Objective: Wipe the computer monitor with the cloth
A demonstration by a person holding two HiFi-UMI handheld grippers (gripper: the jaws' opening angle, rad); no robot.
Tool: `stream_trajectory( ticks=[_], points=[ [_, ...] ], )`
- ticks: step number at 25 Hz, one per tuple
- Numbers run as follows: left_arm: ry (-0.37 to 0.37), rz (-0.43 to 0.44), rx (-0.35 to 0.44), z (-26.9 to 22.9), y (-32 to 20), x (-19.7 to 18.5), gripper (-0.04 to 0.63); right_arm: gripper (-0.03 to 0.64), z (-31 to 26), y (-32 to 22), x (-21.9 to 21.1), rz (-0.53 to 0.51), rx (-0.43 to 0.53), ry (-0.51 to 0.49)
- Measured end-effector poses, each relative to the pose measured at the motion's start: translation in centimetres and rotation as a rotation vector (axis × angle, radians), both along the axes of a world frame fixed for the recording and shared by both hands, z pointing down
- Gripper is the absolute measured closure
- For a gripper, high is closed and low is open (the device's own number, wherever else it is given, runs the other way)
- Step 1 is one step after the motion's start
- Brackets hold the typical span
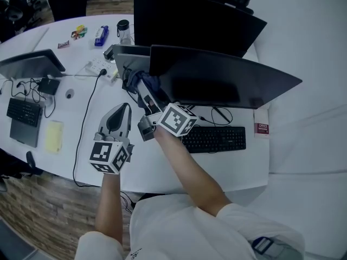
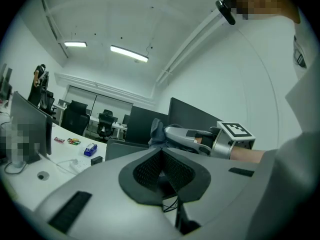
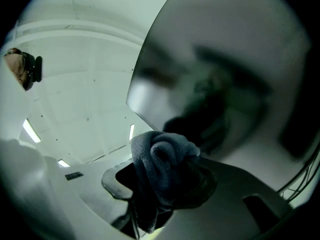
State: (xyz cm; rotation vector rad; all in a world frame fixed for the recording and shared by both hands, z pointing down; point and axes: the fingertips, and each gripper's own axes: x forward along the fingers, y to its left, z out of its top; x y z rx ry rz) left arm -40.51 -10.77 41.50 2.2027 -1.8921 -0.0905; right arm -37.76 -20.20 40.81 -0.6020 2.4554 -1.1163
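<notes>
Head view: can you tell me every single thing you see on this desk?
monitors: three, black, two in the middle, one far left.
keyboards: two, black, one below the near monitor, one at left.
cloth: one, dark blue, at the near monitor's left edge.
power strip: one, white, upper left.
pad: one, yellow, left.
desk: one, white.
left gripper: grey, fingers together, empty, over the desk.
right gripper: grey, fingers shut on the cloth.
</notes>
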Motion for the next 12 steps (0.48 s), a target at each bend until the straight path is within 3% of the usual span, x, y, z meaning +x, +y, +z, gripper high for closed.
stream_trajectory(
  ticks=[4, 12],
  points=[
    [-0.012, 0.017, 0.02, -1.4, -0.7, 0.2, 0.589, 0.456, -2.1, -0.1, 0.4, -0.001, -0.007, -0.042],
    [-0.018, 0.043, 0.066, -4.1, -1.2, 0.6, 0.589, 0.456, -7.4, 0.0, 1.2, -0.004, 0.074, -0.082]
  ],
)
